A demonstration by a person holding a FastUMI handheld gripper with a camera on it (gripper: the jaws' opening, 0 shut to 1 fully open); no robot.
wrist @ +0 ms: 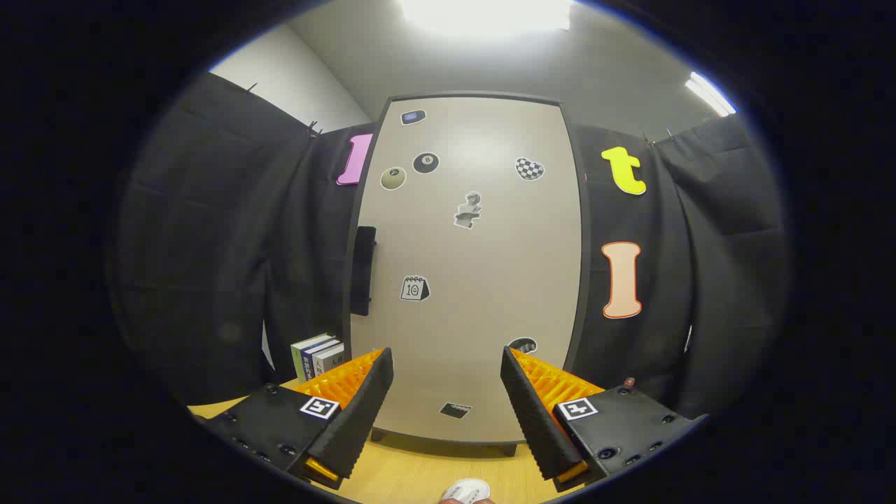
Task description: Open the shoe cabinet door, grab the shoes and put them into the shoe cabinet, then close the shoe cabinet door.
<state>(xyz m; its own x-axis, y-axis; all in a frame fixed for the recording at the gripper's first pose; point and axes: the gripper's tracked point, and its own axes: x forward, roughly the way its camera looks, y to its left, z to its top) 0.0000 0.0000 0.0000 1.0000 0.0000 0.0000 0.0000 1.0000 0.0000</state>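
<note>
A: How is the tool point(446, 392) set?

B: Spread wide, gripping nothing. The shoe cabinet door point(465, 269) stands closed beyond the fingers, its dark handle point(362, 269) on the left edge.

A: And the shoe?

B: A white shoe point(467, 491) lies on the wooden bench point(420, 472), low between the fingers.

A: Anything else?

B: Stickers point(414, 288) on the door, too small to read, and books point(318, 355) standing left of the cabinet.

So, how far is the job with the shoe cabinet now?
Nothing looks done: the shoe cabinet door is closed, its dark handle untouched. The gripper is open and empty, facing the door. A white shoe waits on the wooden surface below the fingers. Opening the door, loading the shoes and closing it remain.
</note>
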